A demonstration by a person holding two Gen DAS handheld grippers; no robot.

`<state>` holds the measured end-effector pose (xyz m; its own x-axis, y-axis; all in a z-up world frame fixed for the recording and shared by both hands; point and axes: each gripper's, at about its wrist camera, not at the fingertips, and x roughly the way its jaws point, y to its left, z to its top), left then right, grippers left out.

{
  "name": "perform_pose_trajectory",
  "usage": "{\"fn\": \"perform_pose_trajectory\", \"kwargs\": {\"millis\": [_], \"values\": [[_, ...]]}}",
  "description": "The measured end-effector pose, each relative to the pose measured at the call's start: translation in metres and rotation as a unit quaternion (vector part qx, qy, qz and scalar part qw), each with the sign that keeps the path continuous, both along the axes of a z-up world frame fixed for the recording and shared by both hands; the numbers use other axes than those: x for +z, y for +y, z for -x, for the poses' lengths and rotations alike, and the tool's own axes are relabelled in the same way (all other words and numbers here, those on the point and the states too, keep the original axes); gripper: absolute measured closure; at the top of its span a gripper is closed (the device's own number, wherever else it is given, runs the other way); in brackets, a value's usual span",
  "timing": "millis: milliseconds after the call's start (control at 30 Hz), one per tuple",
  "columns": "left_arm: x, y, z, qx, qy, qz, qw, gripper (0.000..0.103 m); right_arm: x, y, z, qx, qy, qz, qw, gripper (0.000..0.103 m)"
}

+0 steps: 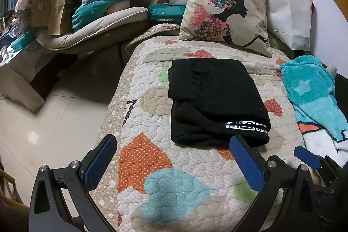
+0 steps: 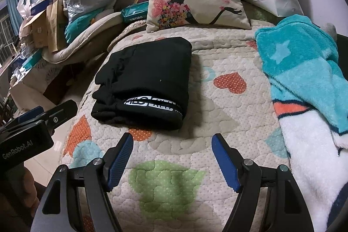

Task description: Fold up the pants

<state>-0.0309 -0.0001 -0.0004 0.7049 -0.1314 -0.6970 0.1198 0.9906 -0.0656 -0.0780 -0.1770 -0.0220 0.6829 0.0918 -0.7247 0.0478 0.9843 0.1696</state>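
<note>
Black pants (image 1: 214,99) lie folded into a compact rectangle on the heart-patterned quilt (image 1: 165,177), white lettering on the waistband facing me. In the right wrist view the same pants (image 2: 145,82) sit left of centre. My left gripper (image 1: 173,140) hovers open just short of the bundle's near edge, nothing between its blue pads. My right gripper (image 2: 173,138) is also open and empty, a little in front of the pants. The right gripper's tip (image 1: 306,154) shows at the right of the left wrist view, and the left gripper's body (image 2: 32,123) at the left of the right wrist view.
A printed cushion (image 1: 226,12) and white paper bag (image 1: 289,14) stand behind the pants. A teal and white fleece blanket (image 2: 304,84) lies on the quilt's right side. Left of the bed, the tiled floor (image 1: 43,123) leads to a couch piled with bags and boxes (image 1: 76,3).
</note>
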Motion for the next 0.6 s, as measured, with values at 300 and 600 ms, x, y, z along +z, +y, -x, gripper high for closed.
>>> {"fn": "perform_pose_trajectory", "kwargs": {"millis": [300, 600], "values": [[0.0008, -0.002, 0.001, -0.001, -0.001, 0.0, 1.0, 0.0, -0.0006, 0.003, 0.0005, 0.003, 0.001, 0.004, 1.0, 0.023], [0.0022, -0.0034, 0.0019, -0.006, -0.002, -0.001, 1.0, 0.0, -0.0012, 0.0037, 0.0008, 0.003, 0.002, 0.003, 1.0, 0.023]]}}
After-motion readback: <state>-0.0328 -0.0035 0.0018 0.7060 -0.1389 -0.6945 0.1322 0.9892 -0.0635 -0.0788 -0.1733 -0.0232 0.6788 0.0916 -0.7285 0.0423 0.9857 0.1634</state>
